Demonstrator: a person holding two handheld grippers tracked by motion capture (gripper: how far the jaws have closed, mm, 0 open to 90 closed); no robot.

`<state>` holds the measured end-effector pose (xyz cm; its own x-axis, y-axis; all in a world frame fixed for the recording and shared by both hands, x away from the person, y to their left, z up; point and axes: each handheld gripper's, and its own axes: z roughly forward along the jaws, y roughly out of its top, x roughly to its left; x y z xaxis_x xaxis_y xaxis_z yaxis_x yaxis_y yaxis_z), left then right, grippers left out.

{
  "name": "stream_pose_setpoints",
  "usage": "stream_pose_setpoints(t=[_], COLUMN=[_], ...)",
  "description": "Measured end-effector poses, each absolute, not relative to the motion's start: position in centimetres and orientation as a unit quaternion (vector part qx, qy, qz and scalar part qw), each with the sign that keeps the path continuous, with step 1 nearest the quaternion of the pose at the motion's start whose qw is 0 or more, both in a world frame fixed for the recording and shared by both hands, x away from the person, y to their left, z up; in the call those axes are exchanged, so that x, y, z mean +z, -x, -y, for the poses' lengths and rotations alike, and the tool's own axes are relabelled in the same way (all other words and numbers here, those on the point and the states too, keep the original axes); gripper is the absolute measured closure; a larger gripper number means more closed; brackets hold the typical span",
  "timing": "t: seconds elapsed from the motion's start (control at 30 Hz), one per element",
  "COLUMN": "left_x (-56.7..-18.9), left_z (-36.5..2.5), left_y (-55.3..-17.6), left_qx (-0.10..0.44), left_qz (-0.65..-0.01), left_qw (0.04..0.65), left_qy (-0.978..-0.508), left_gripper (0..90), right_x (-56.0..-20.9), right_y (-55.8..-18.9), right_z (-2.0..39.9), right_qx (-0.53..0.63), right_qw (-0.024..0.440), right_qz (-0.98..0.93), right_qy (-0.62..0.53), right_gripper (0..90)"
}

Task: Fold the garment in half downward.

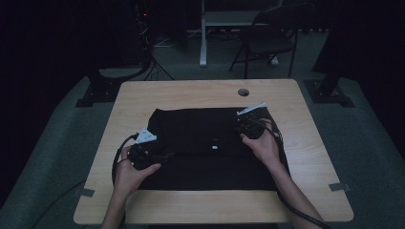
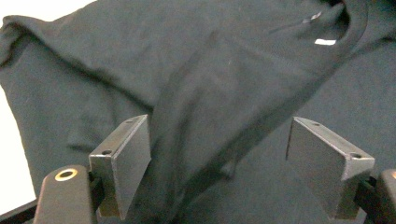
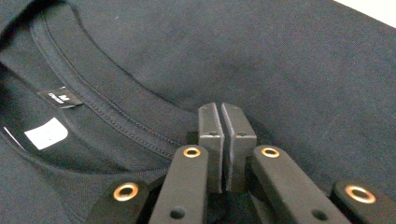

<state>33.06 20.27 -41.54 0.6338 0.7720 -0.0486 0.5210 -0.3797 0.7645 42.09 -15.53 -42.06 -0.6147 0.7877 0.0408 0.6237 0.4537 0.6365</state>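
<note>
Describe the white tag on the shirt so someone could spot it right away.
On the wooden table lies a black shirt. Inside its collar, beside a small black label, sits the white tag: the one bright patch on the dark cloth.

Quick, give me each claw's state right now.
Left claw: open, jaws wide over the black T-shirt, gripping nothing.
Right claw: shut on the T-shirt beside its collar.

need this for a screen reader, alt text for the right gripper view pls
The right gripper, jaws shut, pinches the fabric of a black t-shirt just beside its ribbed collar. A white tag sits inside the neck.
</note>
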Motion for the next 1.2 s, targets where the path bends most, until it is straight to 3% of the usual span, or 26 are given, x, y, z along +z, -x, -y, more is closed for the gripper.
stream_pose_setpoints(t=[0.8,1.07,1.13,1.2], left_x=[-40.3,-41.1,-41.2,-41.3], left_z=[-14.1,-12.3,-12.3,-12.2], left_y=[-39.6,-42.2,-42.4,-42.7], left_qx=[0.123,0.118,0.119,0.121], left_qz=[-0.409,-0.43,-0.438,-0.446], left_qw=[0.405,0.374,0.365,0.358], left_qy=[-0.808,-0.813,-0.813,-0.811], left_gripper=[23.4,23.6,29.3,29.4], right_x=[-42.1,-42.1,-42.0,-42.0], right_y=[-41.6,-41.5,-41.5,-41.5], right_z=[15.2,15.3,15.3,15.3], right_qx=[0.311,0.314,0.314,0.314], right_qw=[0.14,0.14,0.141,0.14], right_qz=[-0.848,-0.848,-0.848,-0.848], right_qy=[-0.406,-0.402,-0.403,-0.402], right_gripper=[87.3,86.9,86.9,86.9])
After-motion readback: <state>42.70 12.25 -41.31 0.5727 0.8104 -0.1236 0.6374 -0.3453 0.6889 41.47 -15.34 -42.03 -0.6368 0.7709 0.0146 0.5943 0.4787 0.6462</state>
